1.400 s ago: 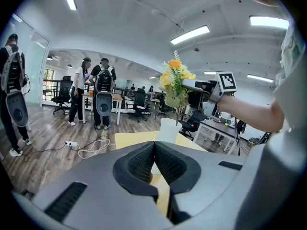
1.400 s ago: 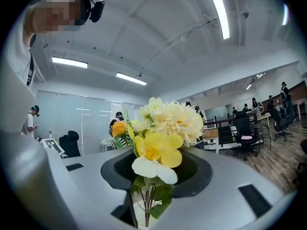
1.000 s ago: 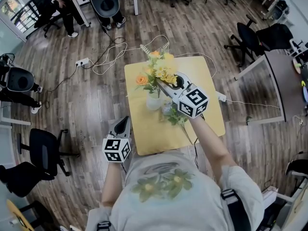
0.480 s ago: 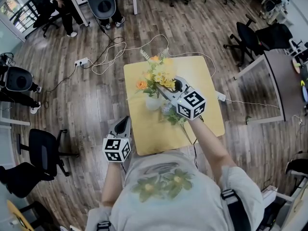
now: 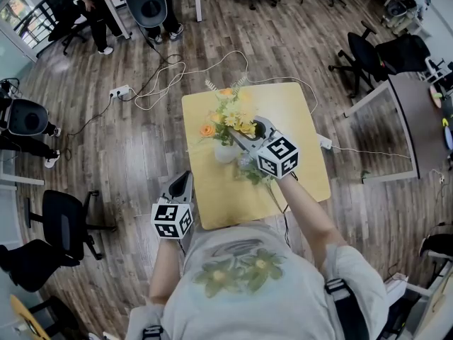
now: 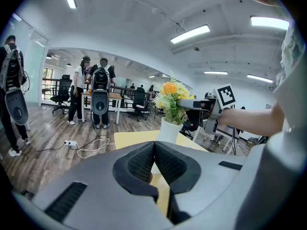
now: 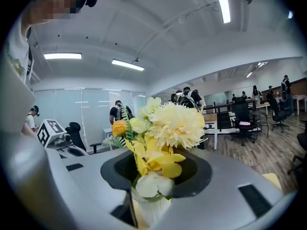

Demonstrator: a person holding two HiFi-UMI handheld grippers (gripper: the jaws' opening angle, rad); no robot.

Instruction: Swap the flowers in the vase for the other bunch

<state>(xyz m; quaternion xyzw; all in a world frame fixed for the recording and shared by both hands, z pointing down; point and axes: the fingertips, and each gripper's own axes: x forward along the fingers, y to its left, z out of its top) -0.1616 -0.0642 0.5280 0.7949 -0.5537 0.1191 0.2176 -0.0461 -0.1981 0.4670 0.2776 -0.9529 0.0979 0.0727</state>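
— Our right tongs (image 5: pixel 239 134) pinch the yellow bunch (image 5: pixel 228 113) by its stems. We have brought it lower than a second ago, so the blooms now sit close over the white vase (image 5: pixel 225 151).

— So we are putting it in, not lifting it out?

— That is how we read it. The bunch has sunk toward the mouth, while the vase has not shifted on the surface (image 5: pixel 301 122). Seen from the left, the leaves touch the rim, but we cannot tell how deep the stems go.

— And the other flowers?

— The pale bunch (image 5: pixel 253 172) lies flat on the surface just beside the vase, under our right wrist. So the old flowers look to be out already.

— And our left tongs (image 5: pixel 182 181)?

— Pressed together on nothing, held off the near edge of the surface, unmoved.

— Then what remains?

— We judge the swap nearly done. We seat the stems, then spread the right tongs only once the bunch stands by itself, or it may tip the vase.
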